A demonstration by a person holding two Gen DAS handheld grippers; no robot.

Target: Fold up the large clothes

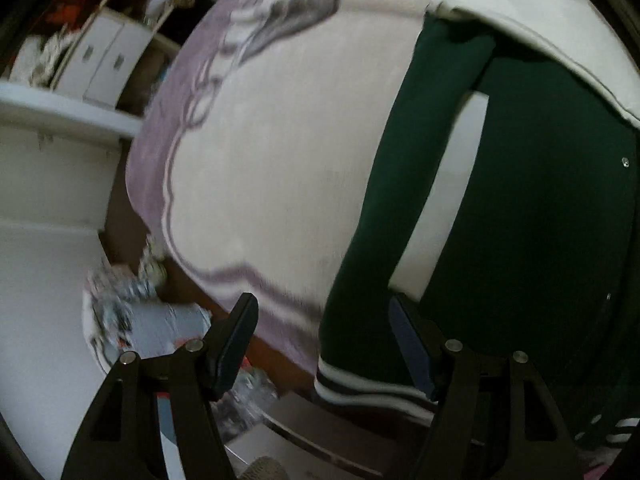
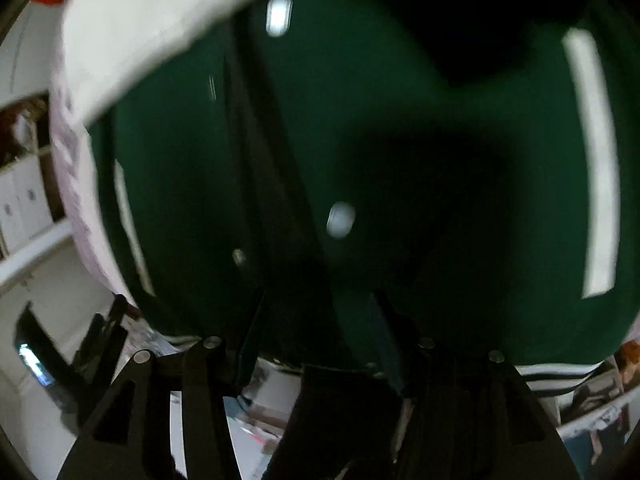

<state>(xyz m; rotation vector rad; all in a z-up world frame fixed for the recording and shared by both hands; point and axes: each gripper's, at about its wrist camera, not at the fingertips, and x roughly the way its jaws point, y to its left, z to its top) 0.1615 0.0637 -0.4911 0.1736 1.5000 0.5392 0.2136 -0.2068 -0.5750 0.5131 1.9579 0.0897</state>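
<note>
A: The green jacket (image 1: 540,208) is laid flat on a cream blanket (image 1: 272,152) with a purple border, which covers the bed. In the left wrist view it fills the right half of the picture, with one sleeve (image 1: 384,208) stretched toward the near edge, where its striped cuff (image 1: 360,384) lies. It is probably spread out this way so that the sleeves and sides can be folded inward one at a time.

B: How is the left gripper (image 1: 322,340) held?

A: It is held above the near edge of the bed and pointed downward. Its jaws are open, and nothing is held between them. The cuff is seen just below and between the fingers, but it is not touched. It can be judged that the sleeve end is the next thing to be taken.

B: And the right gripper (image 2: 316,320)?

A: It is placed low over the body of the jacket, close to the front opening, where white snap buttons (image 2: 340,220) are seen. The picture is blurred and dark there. The jaws seem to be partly apart, and green cloth appears between them, but whether it is pinched cannot be told.

B: Is anything already folded?

A: No fold is seen.
</note>
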